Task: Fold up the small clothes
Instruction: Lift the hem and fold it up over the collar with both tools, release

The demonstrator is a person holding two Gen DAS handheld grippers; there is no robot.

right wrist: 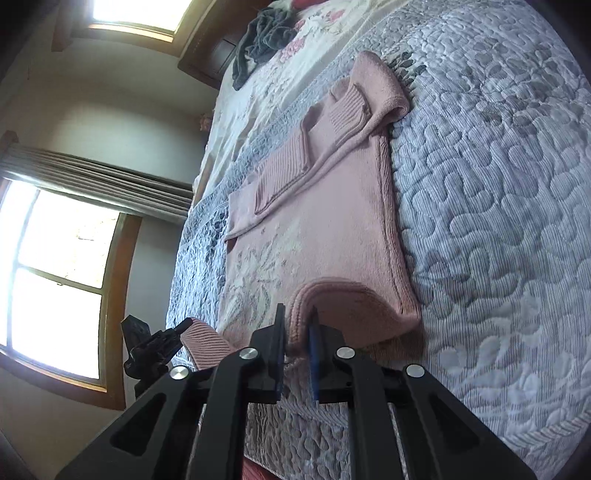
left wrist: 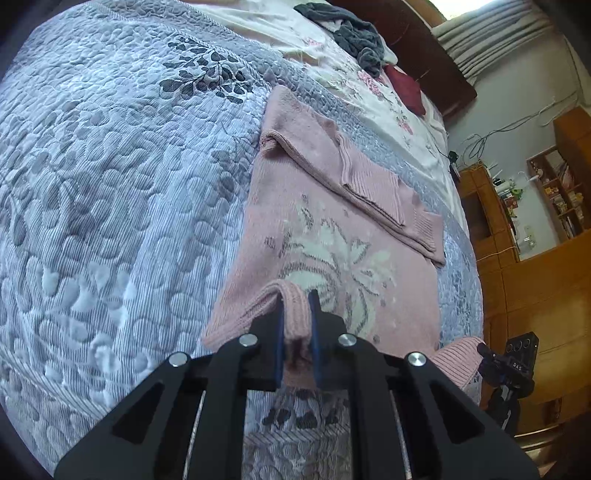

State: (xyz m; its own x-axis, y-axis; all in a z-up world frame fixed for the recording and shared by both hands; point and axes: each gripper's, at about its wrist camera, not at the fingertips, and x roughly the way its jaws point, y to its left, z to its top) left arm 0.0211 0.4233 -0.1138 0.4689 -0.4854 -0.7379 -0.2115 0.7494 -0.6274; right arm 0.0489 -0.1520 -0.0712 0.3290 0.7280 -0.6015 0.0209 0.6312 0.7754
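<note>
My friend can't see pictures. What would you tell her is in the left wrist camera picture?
The left gripper is shut on the near edge of a pink knitted sweater with a white flower pattern, lying on a grey quilted bedspread. Its sleeves are folded across the body, and a dark grey crumpled cloth lies farther up the bed.

Both tools are looking alike: the left claw [left wrist: 297,325] and right claw [right wrist: 297,332] are showing matte black angular linkage arms, four round silver pivot bolts behind the tips, and thin blue pads lining the inner finger faces.
</note>
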